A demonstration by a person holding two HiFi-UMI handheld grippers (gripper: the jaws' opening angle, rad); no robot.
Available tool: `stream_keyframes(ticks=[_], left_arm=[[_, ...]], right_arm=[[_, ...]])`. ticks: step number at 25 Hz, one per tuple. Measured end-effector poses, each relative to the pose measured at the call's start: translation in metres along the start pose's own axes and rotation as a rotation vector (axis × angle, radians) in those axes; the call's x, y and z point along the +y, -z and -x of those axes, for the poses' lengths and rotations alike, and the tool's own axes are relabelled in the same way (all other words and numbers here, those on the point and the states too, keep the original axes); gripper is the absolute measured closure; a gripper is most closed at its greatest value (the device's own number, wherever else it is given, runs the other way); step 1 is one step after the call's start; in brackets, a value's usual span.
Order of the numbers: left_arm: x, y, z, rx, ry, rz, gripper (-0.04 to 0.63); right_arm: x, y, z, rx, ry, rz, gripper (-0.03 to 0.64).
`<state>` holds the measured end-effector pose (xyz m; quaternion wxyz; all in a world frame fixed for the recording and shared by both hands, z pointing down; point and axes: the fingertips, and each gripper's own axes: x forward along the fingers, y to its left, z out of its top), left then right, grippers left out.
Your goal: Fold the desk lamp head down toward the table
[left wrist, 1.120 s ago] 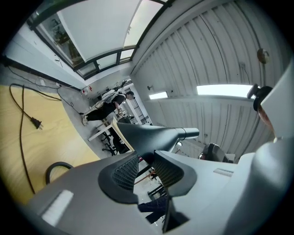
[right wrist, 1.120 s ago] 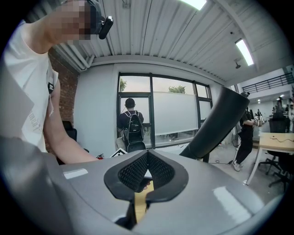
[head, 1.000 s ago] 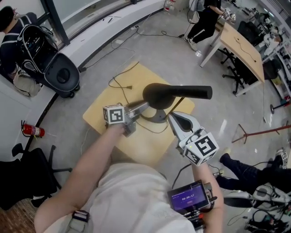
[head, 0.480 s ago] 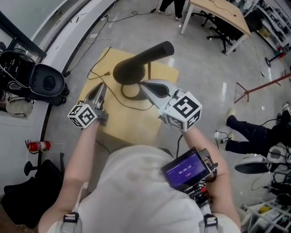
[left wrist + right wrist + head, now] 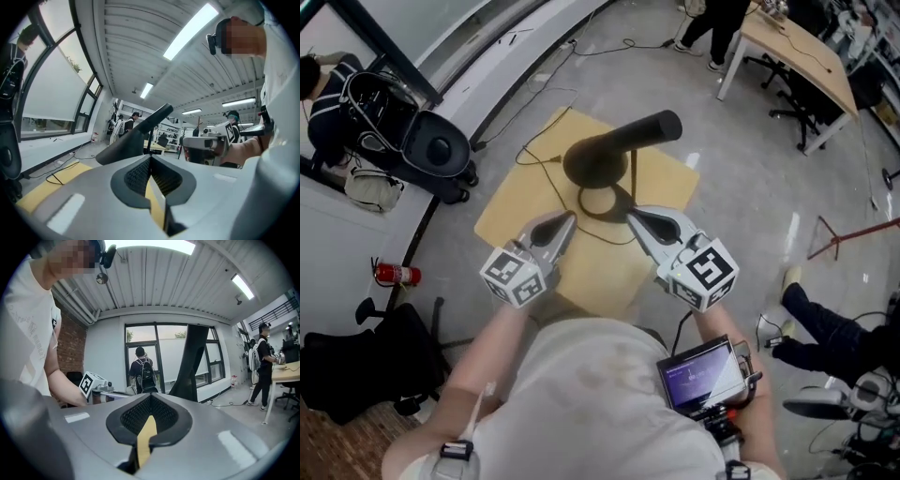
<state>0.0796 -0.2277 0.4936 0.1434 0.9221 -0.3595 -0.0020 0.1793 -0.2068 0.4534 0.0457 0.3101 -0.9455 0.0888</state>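
Left tool point(image 5: 566, 219), jaws just closed on nothing, and right tool point(image 5: 634, 217), likewise together, should press lamp head point(image 5: 628, 141) slowly toward counter point(image 5: 514, 214).

Looks along the left gripper point(image 5: 151, 161), jaws just closed together on nothing, toward the black lamp head point(image 5: 136, 136) slanting up above the yellow bench point(image 5: 47, 187), right gripper point(image 5: 197, 145) at right.

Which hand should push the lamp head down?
Probably right: the right gripper, shut, is close to the lamp stem, on the side where the lamp head sticks out. The left gripper, just closed empty, sits farther aside.
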Motion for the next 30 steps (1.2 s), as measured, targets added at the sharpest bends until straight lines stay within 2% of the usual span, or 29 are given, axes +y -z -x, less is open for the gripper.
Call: stream_keyframes(ticks=[4,12,16,30], left_arm=[[-0.02,-0.001,0.014,-0.007,-0.026,0.013,0.594],[-0.038,0.021,0.04,0.015,-0.053,0.065,0.594],[-0.052,0.03,0.039,0.024,-0.029,0.066,0.594],[-0.062,0.02,0.028,0.014,-0.007,0.078,0.594]], right_arm=[[0.009,0.012,0.005,-0.037,-0.043,-0.026,0.603],[0.03,0.036,0.015,-0.048,-0.044,-0.065,0.603],[0.034,0.039,0.021,-0.059,-0.037,-0.064,0.604],[0.032,0.028,0.036,-0.078,-0.005,-0.062,0.603]])
